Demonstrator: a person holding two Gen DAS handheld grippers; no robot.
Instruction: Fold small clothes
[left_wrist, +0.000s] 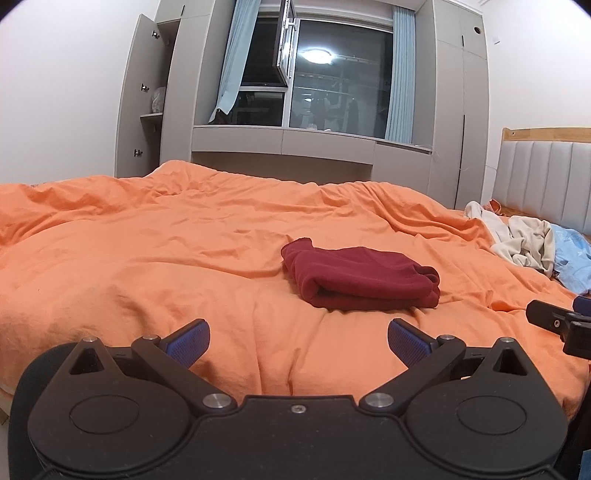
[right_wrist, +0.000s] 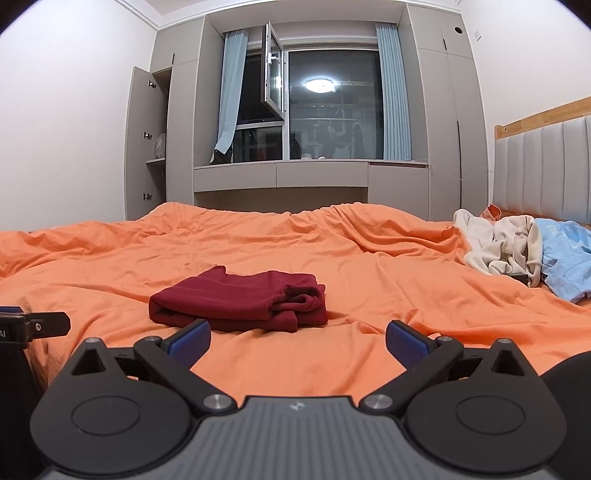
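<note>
A dark red garment (left_wrist: 360, 280) lies folded in a compact bundle on the orange duvet (left_wrist: 147, 258). In the right wrist view the red garment (right_wrist: 240, 301) lies just ahead and left of centre. My left gripper (left_wrist: 298, 341) is open and empty, a short way in front of the bundle. My right gripper (right_wrist: 298, 341) is open and empty, its left finger near the bundle's front edge. Part of the right gripper shows at the right edge of the left wrist view (left_wrist: 561, 325). Part of the left gripper shows at the left edge of the right wrist view (right_wrist: 33, 325).
A heap of unfolded clothes, cream (right_wrist: 502, 247) and light blue (right_wrist: 565, 258), lies at the right by the padded headboard (right_wrist: 546, 170). Beyond the bed stand grey wardrobes (right_wrist: 443, 129), one with an open door (right_wrist: 138, 147), and a window with blue curtains (right_wrist: 393, 96).
</note>
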